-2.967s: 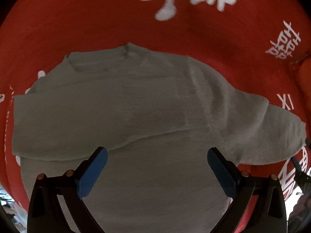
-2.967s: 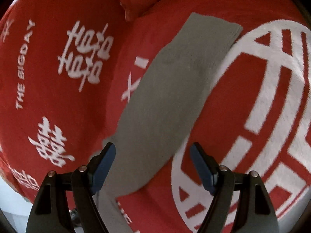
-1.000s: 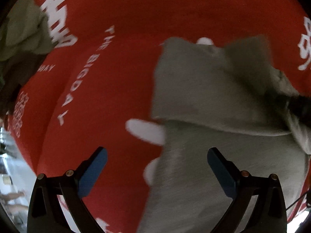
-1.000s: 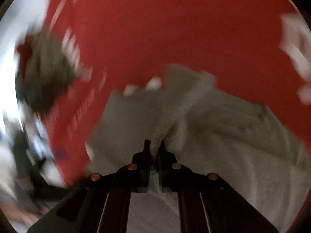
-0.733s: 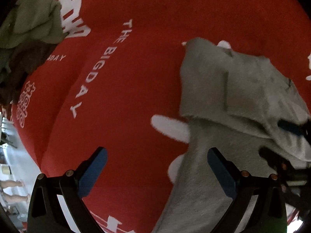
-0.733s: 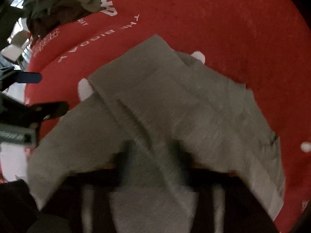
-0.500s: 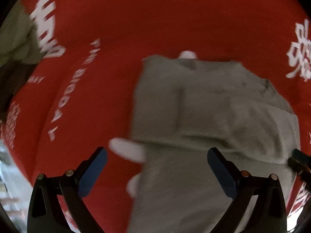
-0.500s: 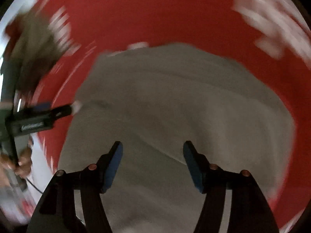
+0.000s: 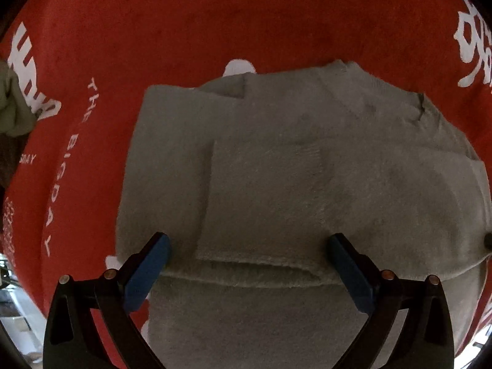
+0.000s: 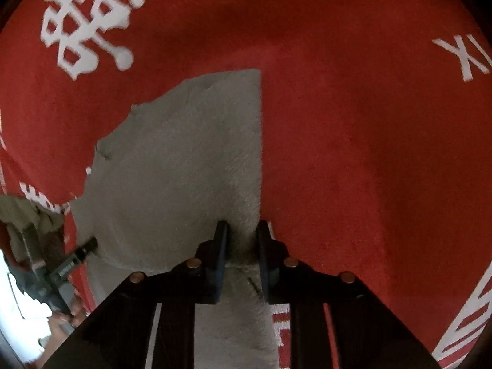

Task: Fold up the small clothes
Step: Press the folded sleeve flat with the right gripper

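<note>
A small grey knit sweater (image 9: 292, 184) lies on the red cloth (image 9: 215, 24), both sleeves folded across its body. My left gripper (image 9: 249, 264) is open, its blue pads just above the sweater's middle, touching nothing. In the right wrist view my right gripper (image 10: 241, 240) is nearly closed, pinching a fold at the right edge of the sweater (image 10: 184, 153). The left gripper's tip (image 10: 83, 252) shows at the left of that view.
The red cloth (image 10: 369, 153) with white lettering covers the whole surface. A heap of olive and dark clothes (image 9: 12, 113) lies at the far left edge; it also shows in the right wrist view (image 10: 27, 215).
The right sleeve has been folded over the body and released. My right gripper opened, swung to the sweater's right edge and closed on it. My left gripper moved back over the sweater's middle.
</note>
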The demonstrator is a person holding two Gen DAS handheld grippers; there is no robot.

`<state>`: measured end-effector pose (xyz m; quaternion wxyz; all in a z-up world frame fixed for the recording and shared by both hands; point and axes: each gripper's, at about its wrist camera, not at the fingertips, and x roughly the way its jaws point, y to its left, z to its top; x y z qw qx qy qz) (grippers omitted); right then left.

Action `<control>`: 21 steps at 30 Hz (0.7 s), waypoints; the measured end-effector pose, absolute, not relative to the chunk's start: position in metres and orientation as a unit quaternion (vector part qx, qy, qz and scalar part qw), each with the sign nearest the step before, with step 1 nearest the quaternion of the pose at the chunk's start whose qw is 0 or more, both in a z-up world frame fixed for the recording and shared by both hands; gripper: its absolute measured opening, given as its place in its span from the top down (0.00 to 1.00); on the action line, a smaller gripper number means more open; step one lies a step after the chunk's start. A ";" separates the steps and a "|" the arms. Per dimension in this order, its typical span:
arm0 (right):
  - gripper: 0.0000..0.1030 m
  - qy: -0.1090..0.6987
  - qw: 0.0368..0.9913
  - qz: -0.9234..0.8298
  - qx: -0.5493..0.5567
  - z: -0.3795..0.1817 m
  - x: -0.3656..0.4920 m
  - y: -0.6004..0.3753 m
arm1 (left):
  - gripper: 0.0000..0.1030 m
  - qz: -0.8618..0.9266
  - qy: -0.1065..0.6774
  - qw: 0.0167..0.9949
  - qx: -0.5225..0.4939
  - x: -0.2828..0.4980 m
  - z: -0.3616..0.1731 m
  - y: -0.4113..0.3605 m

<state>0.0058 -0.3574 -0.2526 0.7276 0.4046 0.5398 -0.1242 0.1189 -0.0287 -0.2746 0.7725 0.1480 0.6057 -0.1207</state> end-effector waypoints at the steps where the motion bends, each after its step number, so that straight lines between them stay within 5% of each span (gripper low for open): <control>1: 0.80 0.538 0.726 -0.127 0.409 -0.253 0.003 -0.355 | 0.00 -0.119 0.606 0.772 0.151 0.119 -0.272 -0.028; 7: 0.66 0.542 0.719 -0.154 0.406 -0.233 -0.026 -0.366 | 0.00 -0.126 0.608 0.764 0.173 0.106 -0.259 -0.026; 11: 0.48 0.547 0.724 -0.151 0.392 -0.223 -0.031 -0.357 | 0.00 -0.126 0.615 0.757 0.180 0.102 -0.259 -0.019; 21: 0.48 0.556 0.711 -0.150 0.403 -0.227 -0.028 -0.350 | 0.00 -0.126 0.625 0.749 0.181 0.103 -0.260 -0.017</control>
